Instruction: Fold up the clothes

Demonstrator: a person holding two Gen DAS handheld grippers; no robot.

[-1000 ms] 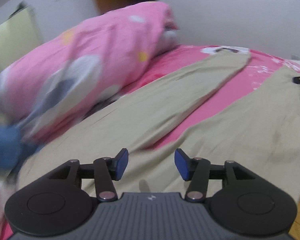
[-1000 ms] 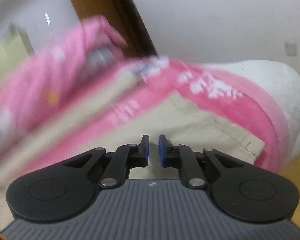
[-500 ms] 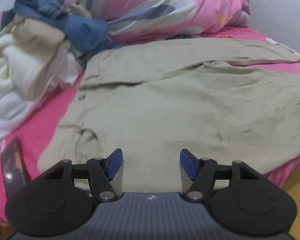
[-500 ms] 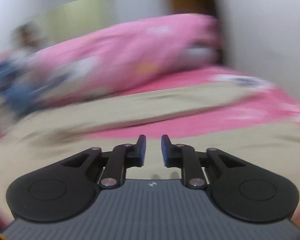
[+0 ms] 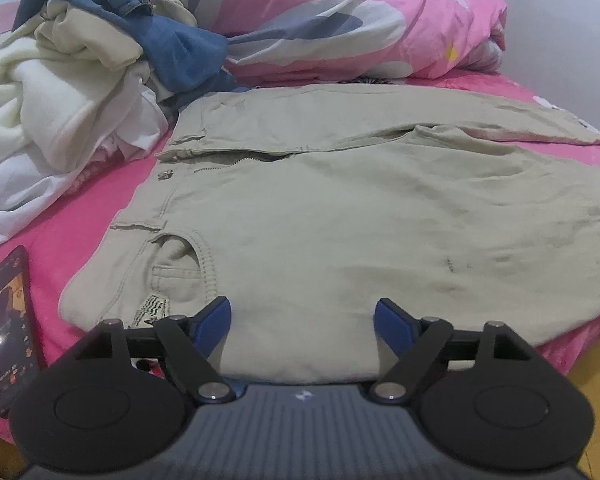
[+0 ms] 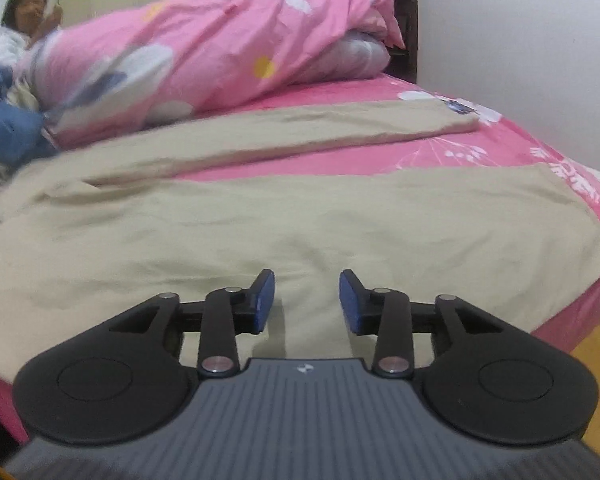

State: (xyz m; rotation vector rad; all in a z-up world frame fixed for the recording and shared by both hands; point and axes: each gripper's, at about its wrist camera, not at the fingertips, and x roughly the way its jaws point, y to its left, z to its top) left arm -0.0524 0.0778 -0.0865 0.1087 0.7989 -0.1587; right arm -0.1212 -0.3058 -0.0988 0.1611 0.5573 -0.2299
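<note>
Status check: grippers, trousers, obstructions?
Left gripper and right gripper open, jaws just widening, empty. Khaki trousers flat, unfolded. Phone beside waistband.

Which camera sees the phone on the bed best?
The left wrist view. The phone lies on the pink sheet beside the khaki trousers, its screen lit. The right wrist view doesn't show it at all.

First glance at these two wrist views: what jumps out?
The khaki trousers spread flat across the pink bed fill both views, waistband toward the left tool, legs running away to the right. Behind them lies a rolled pink duvet, with a heap of white and blue clothes at the far left. Both tools, left and right tool, hang open over the near edge, nothing between the pads, jaws just having widened.
</note>
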